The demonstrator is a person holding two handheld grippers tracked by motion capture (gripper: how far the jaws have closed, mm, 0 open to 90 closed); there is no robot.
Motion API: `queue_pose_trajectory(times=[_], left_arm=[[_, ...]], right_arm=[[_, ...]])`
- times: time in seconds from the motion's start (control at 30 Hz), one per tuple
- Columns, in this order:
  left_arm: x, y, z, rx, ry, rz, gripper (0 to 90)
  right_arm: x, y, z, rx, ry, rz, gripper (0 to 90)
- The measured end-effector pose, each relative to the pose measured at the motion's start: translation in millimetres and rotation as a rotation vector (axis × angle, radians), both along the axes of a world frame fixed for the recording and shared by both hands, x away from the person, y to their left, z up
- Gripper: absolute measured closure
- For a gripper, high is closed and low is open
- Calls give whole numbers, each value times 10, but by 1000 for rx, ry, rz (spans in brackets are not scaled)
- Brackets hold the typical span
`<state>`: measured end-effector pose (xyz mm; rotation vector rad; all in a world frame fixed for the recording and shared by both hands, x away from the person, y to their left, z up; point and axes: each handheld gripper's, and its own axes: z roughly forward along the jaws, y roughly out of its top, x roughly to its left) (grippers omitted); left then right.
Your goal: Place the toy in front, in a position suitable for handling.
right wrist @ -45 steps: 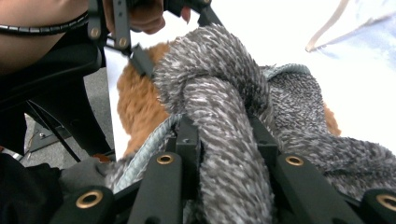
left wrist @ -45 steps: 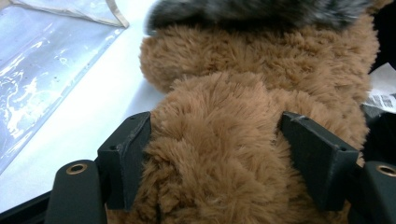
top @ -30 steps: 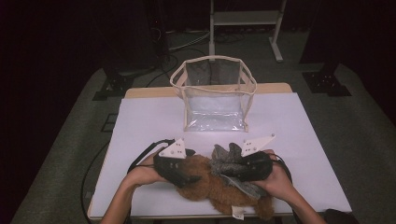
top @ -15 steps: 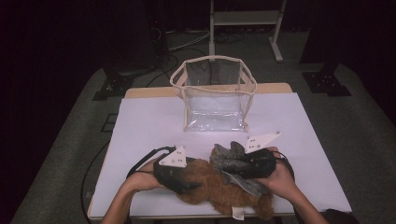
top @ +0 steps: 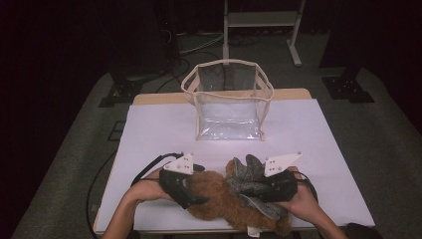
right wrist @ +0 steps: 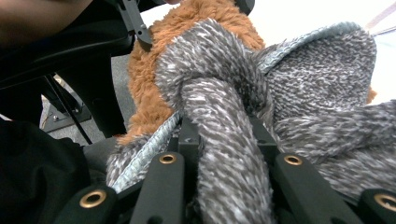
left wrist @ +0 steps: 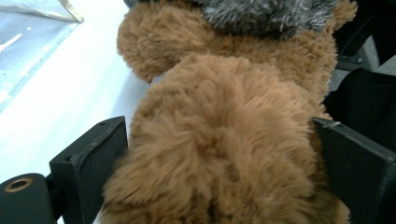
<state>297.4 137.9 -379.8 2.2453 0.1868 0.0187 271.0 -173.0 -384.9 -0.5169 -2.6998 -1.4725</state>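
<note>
Left gripper (top: pixel 191 191): jaws just opened wide, astride the fluffy brown plush toy (top: pixel 224 204) at the desk's (top: pixel 159 134) near edge; regrip judged likely.
Right gripper (right wrist: pixel 224 135): jaws clamped on the grey knitted scarf (right wrist: pixel 229 186).

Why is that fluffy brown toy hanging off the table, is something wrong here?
Nothing looks damaged or spilled. The brown plush toy lies at the table's near edge, its lower end and white tag jutting slightly past it. The left gripper straddles its body; the right gripper pinches its grey knitted scarf. The clear bag stands upright.

White table (top: pixel 149 129), clear bag (top: pixel 229 107), plush bear (top: pixel 224 204)
</note>
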Motion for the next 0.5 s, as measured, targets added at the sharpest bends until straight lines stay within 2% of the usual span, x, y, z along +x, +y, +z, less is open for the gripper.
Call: queue_pose_trajectory(times=[0.1,0.13,0.17,0.23,0.3,0.4,0.5], left_arm=[[12,-19,-66,1,47,-20,32],[6,-43,-103,11,68,-39,32],[-13,-79,-149,24,70,-53,30],[-59,-153,-207,49,25,-66,0],[-67,-206,-196,67,-4,-44,1],[-41,-231,-165,55,-32,-2,156],[-33,-305,-147,58,-73,22,216]], right_arm=[[-17,-5,2,2,4,10,723],[-21,-8,2,3,6,13,723],[-25,-11,1,5,7,15,723],[-32,-21,5,2,9,19,723],[-24,-40,6,1,6,11,722],[12,-119,28,7,11,-18,716],[64,-217,63,10,14,-50,712]])
